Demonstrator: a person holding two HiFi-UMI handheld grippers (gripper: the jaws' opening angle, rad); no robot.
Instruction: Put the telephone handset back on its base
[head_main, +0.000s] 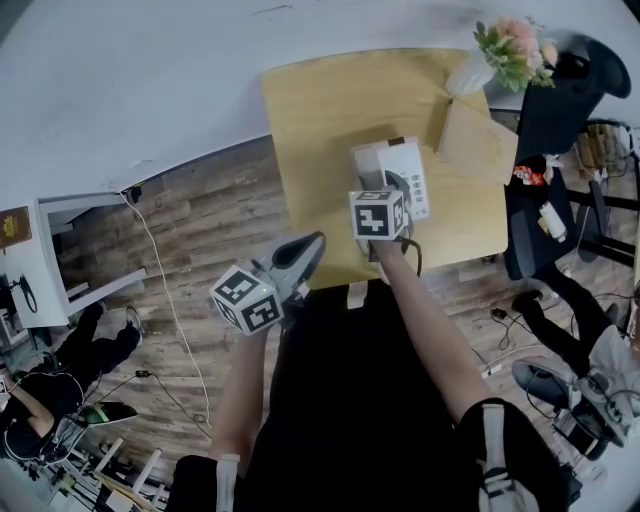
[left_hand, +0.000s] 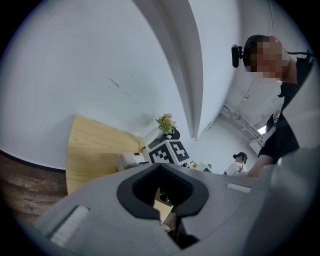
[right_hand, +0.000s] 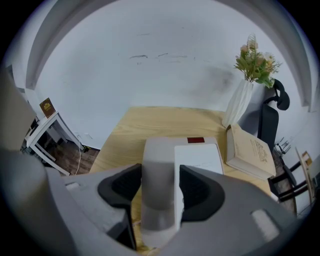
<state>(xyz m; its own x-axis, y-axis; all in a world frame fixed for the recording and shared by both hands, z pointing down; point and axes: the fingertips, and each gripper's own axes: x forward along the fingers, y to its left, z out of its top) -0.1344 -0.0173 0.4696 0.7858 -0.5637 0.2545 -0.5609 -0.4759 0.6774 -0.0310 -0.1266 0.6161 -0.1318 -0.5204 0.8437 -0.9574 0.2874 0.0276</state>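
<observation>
A white telephone base (head_main: 408, 168) sits on the wooden table (head_main: 320, 110). Its pale grey handset (right_hand: 159, 175) lies along the left side of the base (right_hand: 199, 157). My right gripper (right_hand: 161, 186) points steeply down over the phone with the handset between its jaws. A thin gap shows beside the right pad, so the jaws stand open around it. In the head view the right gripper (head_main: 388, 188) and its marker cube cover most of the handset. My left gripper (head_main: 305, 255) is shut and empty, off the table's near left corner above the floor; its own view shows the jaws (left_hand: 161, 192) closed.
A beige book (head_main: 478, 140) lies right of the phone. A white vase with flowers (head_main: 510, 50) stands at the table's far right corner. A black office chair (head_main: 560, 90) is beyond the right edge. A white shelf (head_main: 40, 260) and a cable on the floor are at the left.
</observation>
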